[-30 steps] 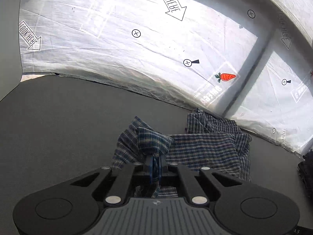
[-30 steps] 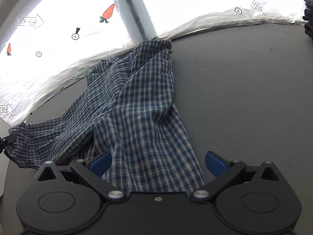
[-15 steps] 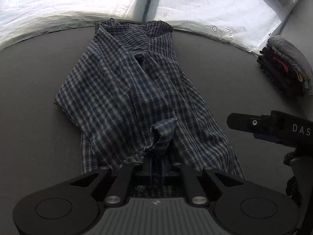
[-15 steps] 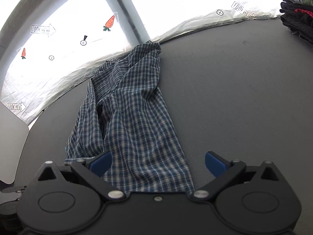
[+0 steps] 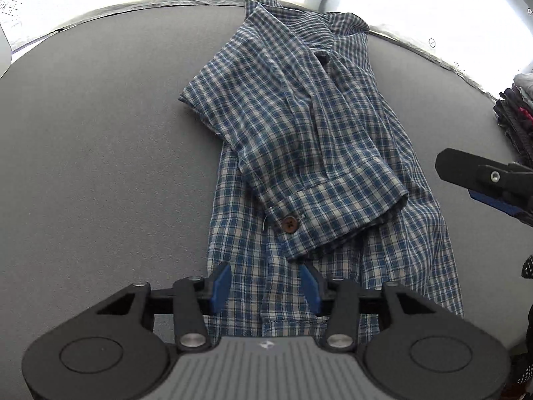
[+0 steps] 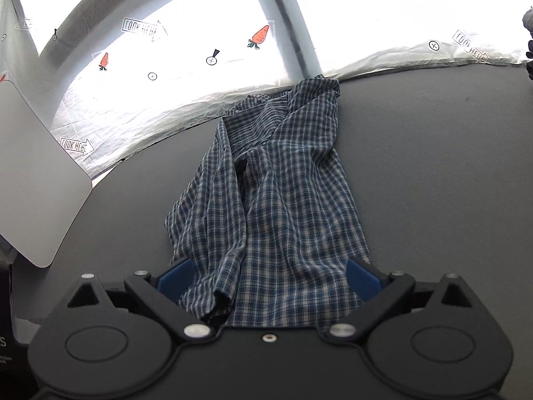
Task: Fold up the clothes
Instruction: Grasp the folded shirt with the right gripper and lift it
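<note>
A blue-and-white plaid shirt [image 5: 309, 140] lies rumpled on the grey table [image 5: 100, 153], filling the centre and right of the left wrist view. Its long axis runs from the collar at the upper edge of the frame down to the hem at the bottom. One sleeve is folded over the body, its cuff [image 5: 336, 213] with a brown button [image 5: 289, 224] lying just above the left gripper [image 5: 266, 286]. That gripper's jaws have just been opening and stand apart over the hem, pads clear of the cloth. The right gripper [image 6: 268, 276] is spread wide above the shirt's near end, gripping nothing. A stack of folded clothes [image 5: 514, 113] sits at the right edge.
</note>
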Available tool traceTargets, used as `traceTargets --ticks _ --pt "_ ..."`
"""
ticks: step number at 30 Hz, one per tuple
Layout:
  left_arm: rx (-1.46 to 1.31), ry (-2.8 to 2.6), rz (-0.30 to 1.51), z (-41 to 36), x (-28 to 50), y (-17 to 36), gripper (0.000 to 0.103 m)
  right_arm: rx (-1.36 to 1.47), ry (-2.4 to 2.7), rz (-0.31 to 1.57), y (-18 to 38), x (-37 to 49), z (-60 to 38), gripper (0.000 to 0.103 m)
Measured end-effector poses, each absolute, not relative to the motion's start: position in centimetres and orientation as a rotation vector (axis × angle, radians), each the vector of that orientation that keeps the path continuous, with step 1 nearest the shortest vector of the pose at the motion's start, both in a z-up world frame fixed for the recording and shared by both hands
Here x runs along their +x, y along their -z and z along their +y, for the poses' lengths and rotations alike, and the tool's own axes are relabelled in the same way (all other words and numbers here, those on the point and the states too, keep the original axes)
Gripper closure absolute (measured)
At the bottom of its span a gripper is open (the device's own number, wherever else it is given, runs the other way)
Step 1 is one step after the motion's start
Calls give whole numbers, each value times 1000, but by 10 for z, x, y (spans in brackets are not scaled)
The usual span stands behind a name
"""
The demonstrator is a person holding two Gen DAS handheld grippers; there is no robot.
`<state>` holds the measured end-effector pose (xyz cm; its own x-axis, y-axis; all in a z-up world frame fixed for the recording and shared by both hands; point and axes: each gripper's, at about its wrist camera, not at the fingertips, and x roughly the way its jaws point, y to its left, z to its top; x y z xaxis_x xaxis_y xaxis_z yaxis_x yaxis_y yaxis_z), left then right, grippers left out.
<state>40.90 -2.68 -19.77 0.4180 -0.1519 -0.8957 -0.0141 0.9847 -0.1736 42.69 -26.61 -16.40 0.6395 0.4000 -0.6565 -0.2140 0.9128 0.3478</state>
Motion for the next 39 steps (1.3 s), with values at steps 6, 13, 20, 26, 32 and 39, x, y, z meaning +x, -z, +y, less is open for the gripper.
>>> traceTargets --ticks 6,13,20,26,32,39 --pt "-195 62 1169 -10 403 209 53 219 -401 874 176 436 -242 47" --pt "-164 97 1184 -12 407 209 45 246 -429 895 187 443 -229 66" --pt "-137 124 1198 -18 412 209 34 244 -416 966 196 459 -220 96" --pt "-113 123 1192 -23 410 211 30 405 -449 874 175 439 -244 99" --pt "-93 118 1176 -28 405 213 26 557 -409 806 154 413 -282 100" --pt "-63 100 1162 -31 400 214 25 624 -386 800 148 391 -304 100"
